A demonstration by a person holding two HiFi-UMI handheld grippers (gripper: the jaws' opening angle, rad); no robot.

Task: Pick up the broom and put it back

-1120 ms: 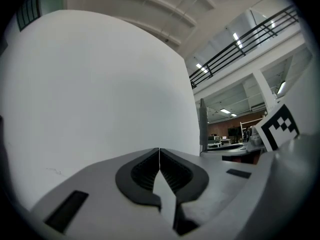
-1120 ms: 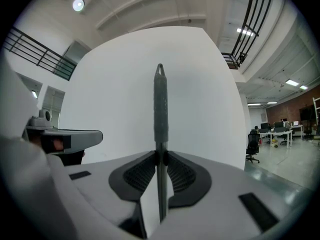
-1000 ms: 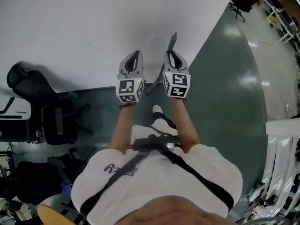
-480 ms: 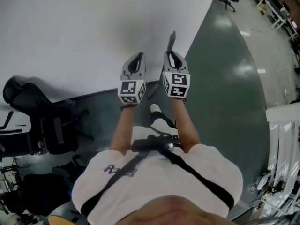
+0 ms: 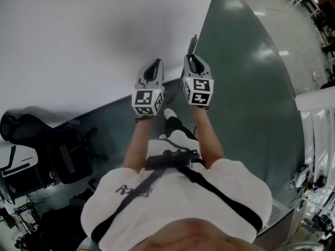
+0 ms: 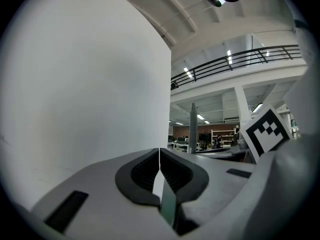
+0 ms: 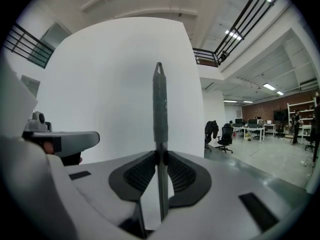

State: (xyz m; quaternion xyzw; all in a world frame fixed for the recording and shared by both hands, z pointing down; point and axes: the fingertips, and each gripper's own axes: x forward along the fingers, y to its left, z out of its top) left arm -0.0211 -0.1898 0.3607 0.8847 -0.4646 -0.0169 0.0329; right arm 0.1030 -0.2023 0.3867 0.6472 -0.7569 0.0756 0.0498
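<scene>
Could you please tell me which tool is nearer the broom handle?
Right. The right tool grips the broom handle; the left tool is shut beside it, apart.

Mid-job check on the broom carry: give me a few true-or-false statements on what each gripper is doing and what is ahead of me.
1. The right gripper has its jaws shut on the broom handle. True.
2. The left gripper grips the handle too. False: its jaws are together with nothing between them, and it is held beside the right gripper.
3. The broom handle is held level, crosswise to the jaws. False: it runs upright through the right gripper's jaws, its top end well above them.
4. A white wall stands ahead of both grippers. True.
</scene>
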